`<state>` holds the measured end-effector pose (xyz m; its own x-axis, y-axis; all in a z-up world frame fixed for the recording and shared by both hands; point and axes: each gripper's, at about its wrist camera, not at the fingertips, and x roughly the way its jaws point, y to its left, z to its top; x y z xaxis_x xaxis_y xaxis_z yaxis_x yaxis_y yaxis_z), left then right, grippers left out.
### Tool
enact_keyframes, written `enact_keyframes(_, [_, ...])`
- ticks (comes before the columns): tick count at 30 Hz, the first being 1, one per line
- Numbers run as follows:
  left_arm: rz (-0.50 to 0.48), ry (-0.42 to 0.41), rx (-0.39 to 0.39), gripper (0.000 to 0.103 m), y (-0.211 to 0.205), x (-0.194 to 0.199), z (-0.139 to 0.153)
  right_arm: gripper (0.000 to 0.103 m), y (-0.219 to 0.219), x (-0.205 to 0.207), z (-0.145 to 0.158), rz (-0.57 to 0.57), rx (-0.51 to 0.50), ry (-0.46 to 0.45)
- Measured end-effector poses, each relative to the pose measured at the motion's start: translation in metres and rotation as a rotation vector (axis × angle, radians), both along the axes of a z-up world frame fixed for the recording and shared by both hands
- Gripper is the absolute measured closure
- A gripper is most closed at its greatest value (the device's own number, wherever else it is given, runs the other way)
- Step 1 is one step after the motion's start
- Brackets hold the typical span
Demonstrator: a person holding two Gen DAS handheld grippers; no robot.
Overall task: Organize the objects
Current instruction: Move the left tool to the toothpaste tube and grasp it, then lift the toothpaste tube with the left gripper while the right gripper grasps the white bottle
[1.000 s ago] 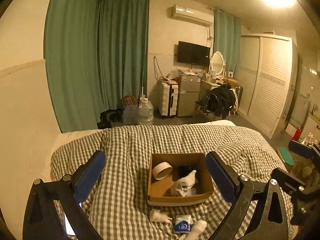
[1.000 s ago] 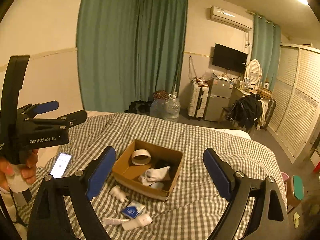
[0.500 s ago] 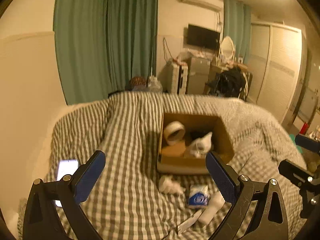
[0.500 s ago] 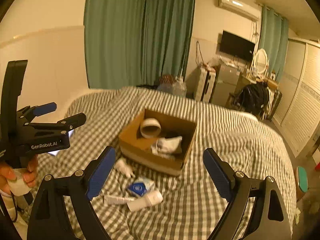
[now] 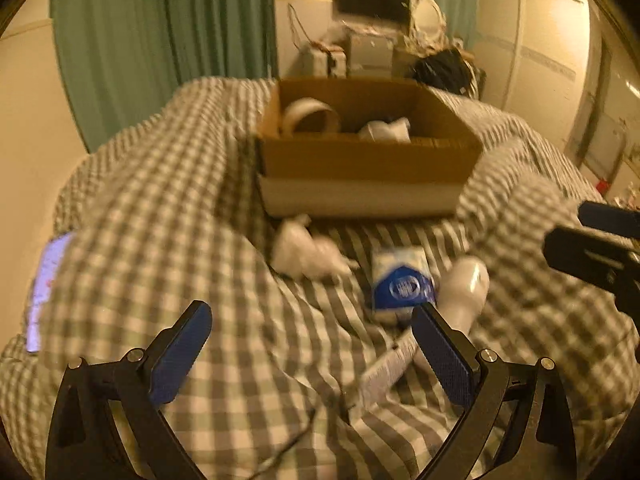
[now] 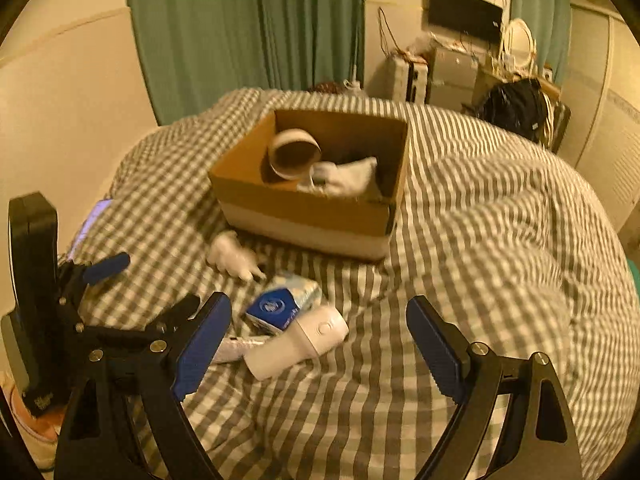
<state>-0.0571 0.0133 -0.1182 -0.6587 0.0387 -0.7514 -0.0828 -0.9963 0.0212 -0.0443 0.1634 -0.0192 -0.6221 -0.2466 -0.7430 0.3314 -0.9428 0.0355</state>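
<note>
A cardboard box (image 6: 304,208) is seen on the checked bed cover (image 6: 480,240), with a tape roll (image 6: 294,153) and a white cloth (image 6: 346,176) inside it. Just in front of it, a crumpled white piece (image 6: 232,258), a blue-and-white packet (image 6: 284,306) and a white bottle (image 6: 296,342) are laid out on the cover. The left gripper (image 5: 312,354) and the right gripper (image 6: 318,346) are both held above the bed, fingers spread wide, nothing gripped. A lit phone (image 5: 46,288) is seen at the left.

grey-and-white checked bed cover (image 6: 480,240) | brown cardboard box (image 6: 304,208), pale band along base | white-and-blue packet (image 6: 282,306) before box | teal curtains (image 6: 248,28) behind box | blue-padded black grippers
</note>
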Motion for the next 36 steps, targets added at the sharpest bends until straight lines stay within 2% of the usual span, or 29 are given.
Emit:
enact_keyframes(4, [-0.054, -0.048, 0.006, 0.01, 0.01, -0.003, -0.017, 0.014, -0.001, -0.005, -0.015, -0.025, -0.005, -0.037])
enact_keyframes(6, [-0.091, -0.099, 0.018, 0.026, 0.013, -0.006, -0.029, 0.014, -0.004, -0.006, -0.023, -0.021, -0.016, -0.057])
enact_keyframes(9, [-0.167, -0.188, 0.035, 0.041, 0.021, -0.009, -0.044, 0.014, -0.01, -0.008, -0.031, -0.019, 0.003, -0.066])
enact_keyframes(11, [-0.198, -0.213, 0.05, 0.048, 0.024, -0.009, -0.048, 0.014, -0.012, -0.007, -0.033, -0.018, 0.006, -0.071])
enact_keyframes(12, [-0.207, -0.22, 0.062, 0.059, 0.024, -0.009, -0.049, 0.014, -0.013, -0.007, -0.033, -0.016, 0.006, -0.073])
enact_keyframes(13, [-0.23, -0.235, 0.094, 0.063, 0.024, -0.009, -0.05, 0.014, -0.014, -0.007, -0.033, -0.017, 0.01, -0.073])
enact_keyframes(17, [-0.267, -0.259, 0.135, 0.083, 0.024, -0.003, -0.047, 0.014, -0.014, -0.009, -0.035, -0.032, 0.016, -0.088])
enact_keyframes(21, [-0.231, -0.229, 0.125, 0.089, 0.019, 0.008, -0.034, 0.014, -0.008, -0.011, -0.038, -0.057, 0.004, -0.112])
enact_keyframes(26, [-0.135, -0.175, 0.108, 0.09, -0.002, 0.019, -0.012, 0.014, -0.01, -0.016, -0.042, -0.066, 0.01, -0.124])
enact_keyframes(29, [-0.091, -0.142, 0.089, 0.09, -0.015, 0.017, 0.0, 0.014, -0.018, -0.025, -0.055, -0.049, 0.012, -0.167])
enact_keyframes(32, [-0.076, -0.137, 0.104, 0.09, -0.025, 0.016, 0.005, 0.014, -0.031, -0.034, -0.074, -0.033, 0.06, -0.214])
enact_keyframes(36, [-0.044, -0.144, 0.092, 0.09, -0.032, 0.015, -0.001, 0.014, -0.044, -0.045, -0.094, -0.028, 0.116, -0.25])
